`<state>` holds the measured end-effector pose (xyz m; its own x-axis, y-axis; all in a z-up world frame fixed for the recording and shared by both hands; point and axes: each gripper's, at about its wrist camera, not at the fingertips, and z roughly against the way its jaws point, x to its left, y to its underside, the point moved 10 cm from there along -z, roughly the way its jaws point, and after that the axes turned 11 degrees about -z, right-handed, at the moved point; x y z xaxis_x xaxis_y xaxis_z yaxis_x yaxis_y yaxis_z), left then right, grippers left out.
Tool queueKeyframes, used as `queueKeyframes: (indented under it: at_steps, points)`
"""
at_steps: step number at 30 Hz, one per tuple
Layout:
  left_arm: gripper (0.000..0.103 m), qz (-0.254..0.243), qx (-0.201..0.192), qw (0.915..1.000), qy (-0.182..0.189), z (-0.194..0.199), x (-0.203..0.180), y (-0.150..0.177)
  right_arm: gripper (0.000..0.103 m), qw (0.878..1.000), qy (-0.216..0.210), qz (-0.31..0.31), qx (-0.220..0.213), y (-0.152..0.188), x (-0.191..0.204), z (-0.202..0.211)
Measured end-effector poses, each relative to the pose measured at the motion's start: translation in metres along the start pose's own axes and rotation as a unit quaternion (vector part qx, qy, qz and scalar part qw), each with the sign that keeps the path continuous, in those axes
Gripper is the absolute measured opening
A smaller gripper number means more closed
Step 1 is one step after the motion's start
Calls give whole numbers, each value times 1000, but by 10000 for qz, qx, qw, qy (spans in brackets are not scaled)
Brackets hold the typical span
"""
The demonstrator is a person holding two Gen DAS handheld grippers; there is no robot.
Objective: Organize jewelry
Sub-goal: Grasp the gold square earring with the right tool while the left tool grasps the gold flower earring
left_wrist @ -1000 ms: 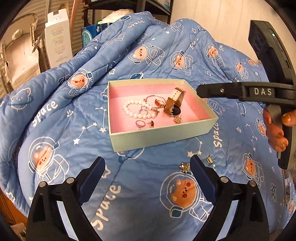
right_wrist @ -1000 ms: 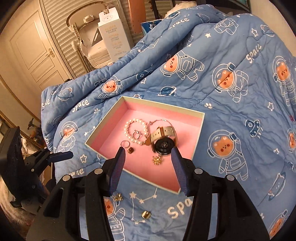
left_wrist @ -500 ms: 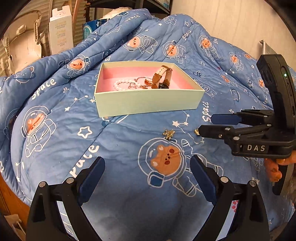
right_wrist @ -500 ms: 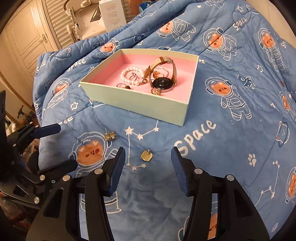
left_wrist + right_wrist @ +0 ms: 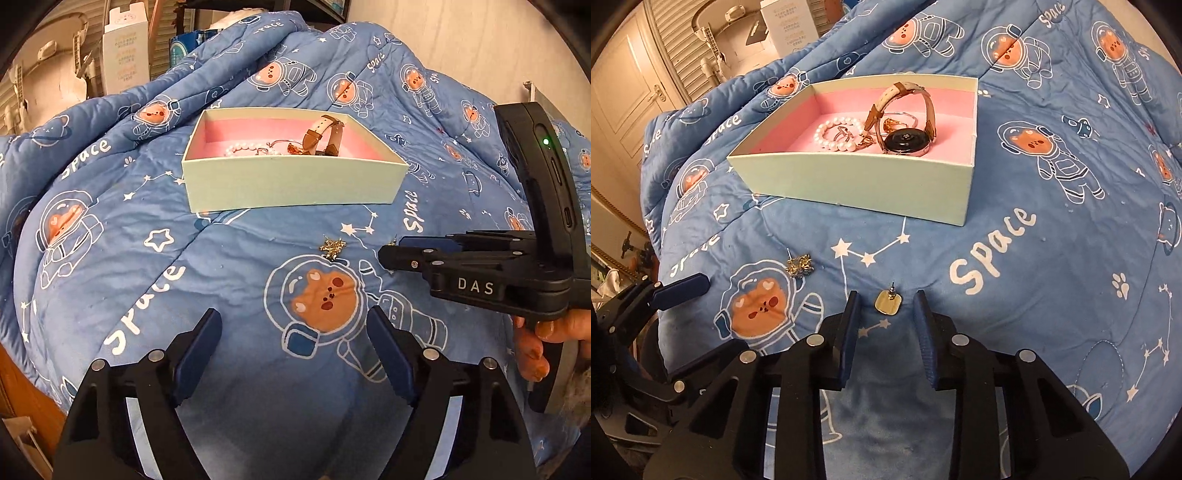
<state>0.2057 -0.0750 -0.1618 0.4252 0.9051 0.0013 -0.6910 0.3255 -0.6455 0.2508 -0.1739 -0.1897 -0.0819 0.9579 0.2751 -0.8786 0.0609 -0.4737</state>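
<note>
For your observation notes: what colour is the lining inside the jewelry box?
Pink; the box walls are pale green outside. Clearest in the right wrist view.

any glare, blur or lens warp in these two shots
Left wrist view: strong fisheye bulge, dark corners, box edges sharp, snowflake earring slightly soft. Right wrist view: same bulge bends the box rim, warm light glints off the square earring and watch; no motion blur.

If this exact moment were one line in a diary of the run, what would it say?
right tool: closing around square gold earring, not gripping | left tool: open, empty, narrowing | sparkly earring: on quilt | box: holds watch, pearls
</note>
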Motion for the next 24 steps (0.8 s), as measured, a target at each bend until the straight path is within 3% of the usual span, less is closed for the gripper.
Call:
queueKeyframes:
  at_steps: [8,24]
  points:
    - [62,-83,1,10000,39,-8,-3,-7,16,10000,74,-13,-64,1,0,0]
    - [44,-351,112,9993,-1,-35,-8,-29,15,9989,220,-256,-338,3,-12,18]
